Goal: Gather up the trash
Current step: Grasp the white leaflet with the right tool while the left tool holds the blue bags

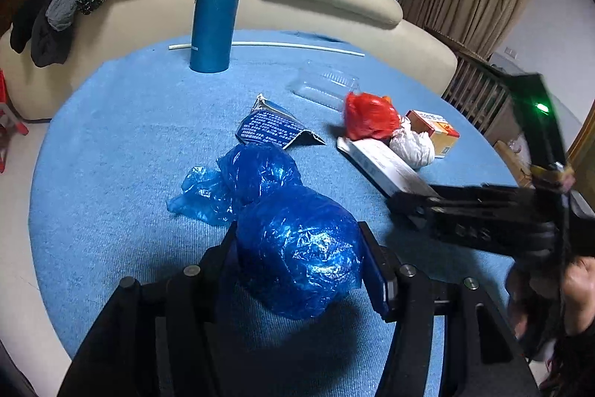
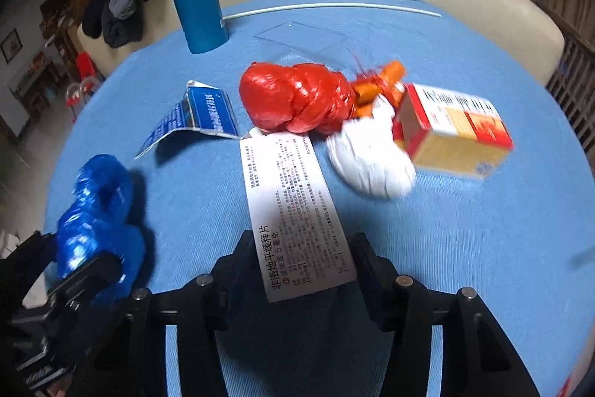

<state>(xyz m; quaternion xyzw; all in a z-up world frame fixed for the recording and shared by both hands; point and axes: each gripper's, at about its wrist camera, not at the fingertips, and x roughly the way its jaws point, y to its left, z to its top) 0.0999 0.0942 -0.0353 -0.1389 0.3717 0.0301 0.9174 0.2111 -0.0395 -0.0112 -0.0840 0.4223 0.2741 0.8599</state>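
Currently, left wrist view: left gripper [image 1: 297,257] clamps a crumpled blue plastic bag [image 1: 297,248] low on the blue tablecloth [image 1: 111,136]; bag is glossy, lumpy, with its long axis running away from the camera toward the torn blue carton [image 1: 271,129].

Right wrist view: right gripper [image 2: 301,263] straddles the near end of a white medicine box [image 2: 293,207]; pad contact unclear. Box is flat, printed with black text, its length pointing up-left toward the red bag [image 2: 297,97].
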